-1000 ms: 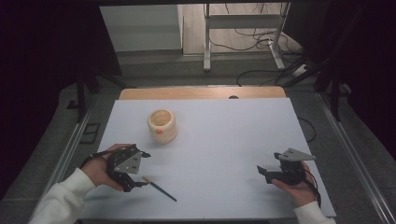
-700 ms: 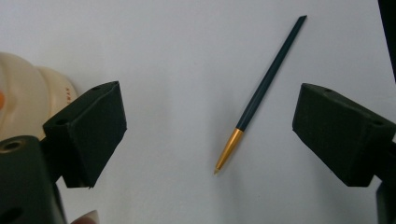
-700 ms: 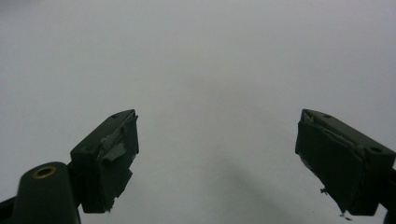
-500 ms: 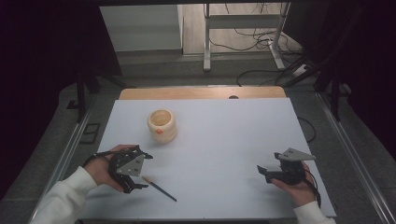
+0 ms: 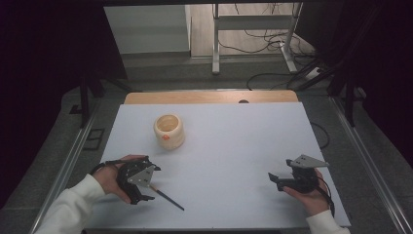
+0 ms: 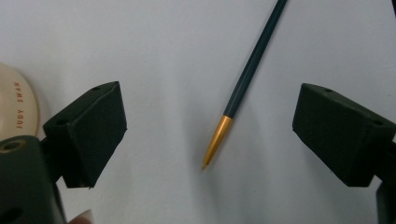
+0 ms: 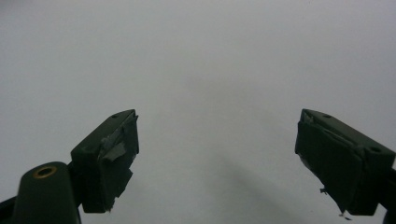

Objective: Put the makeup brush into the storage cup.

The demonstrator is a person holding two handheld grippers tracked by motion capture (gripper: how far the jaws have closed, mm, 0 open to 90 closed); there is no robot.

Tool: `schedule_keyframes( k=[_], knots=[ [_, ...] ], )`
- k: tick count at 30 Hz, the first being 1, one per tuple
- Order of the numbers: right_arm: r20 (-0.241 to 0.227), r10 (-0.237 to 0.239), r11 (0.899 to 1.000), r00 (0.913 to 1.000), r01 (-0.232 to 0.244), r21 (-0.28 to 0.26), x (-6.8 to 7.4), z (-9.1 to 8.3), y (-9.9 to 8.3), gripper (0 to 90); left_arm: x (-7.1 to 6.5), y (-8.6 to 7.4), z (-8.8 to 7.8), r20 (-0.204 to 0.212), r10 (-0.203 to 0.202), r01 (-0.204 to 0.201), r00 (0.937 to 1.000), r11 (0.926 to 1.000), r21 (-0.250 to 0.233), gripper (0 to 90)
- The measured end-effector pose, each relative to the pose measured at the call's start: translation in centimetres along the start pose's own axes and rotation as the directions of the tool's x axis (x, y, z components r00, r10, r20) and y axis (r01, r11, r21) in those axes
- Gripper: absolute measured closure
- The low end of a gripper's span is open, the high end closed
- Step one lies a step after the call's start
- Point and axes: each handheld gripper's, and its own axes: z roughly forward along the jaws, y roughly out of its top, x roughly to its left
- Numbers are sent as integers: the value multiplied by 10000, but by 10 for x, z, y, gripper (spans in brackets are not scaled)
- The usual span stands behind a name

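Note:
A thin dark pen with a gold tip (image 5: pixel 168 198) (image 6: pixel 243 88) lies flat on the white table near its front left. My left gripper (image 5: pixel 146 192) (image 6: pixel 208 135) hangs open over the pen's gold end, which lies between the two wide-apart jaws without touching either. A cream round cup (image 5: pixel 169 130) stands upright farther back on the left; its edge (image 6: pixel 16 107) shows at the left of the left gripper view. My right gripper (image 5: pixel 275 181) (image 7: pixel 217 158) rests at the front right, open, with bare table between its jaws.
The white tabletop (image 5: pixel 234 146) has a wooden strip (image 5: pixel 209 97) along its far edge. Beyond it are a grey floor, cables (image 5: pixel 272 48) and the legs of a metal stand (image 5: pixel 215 39). Metal rails run along both sides of the table.
The left hand and its gripper have shifted slightly toward the pen. The right hand has stayed where it was.

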Motion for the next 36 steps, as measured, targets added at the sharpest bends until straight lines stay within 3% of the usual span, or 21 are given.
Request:
schedule_keyframes(
  k=[23,36],
  knots=[
    [0,6,10000,10000,-6,28,0,0,0,145,5,-1,14,301,260,-265,9992,9995,186,184],
    [-7,-16,10000,10000,16,33,0,1,0,151,8,-1,24,757,611,-642,9953,9972,382,301]
  ],
)
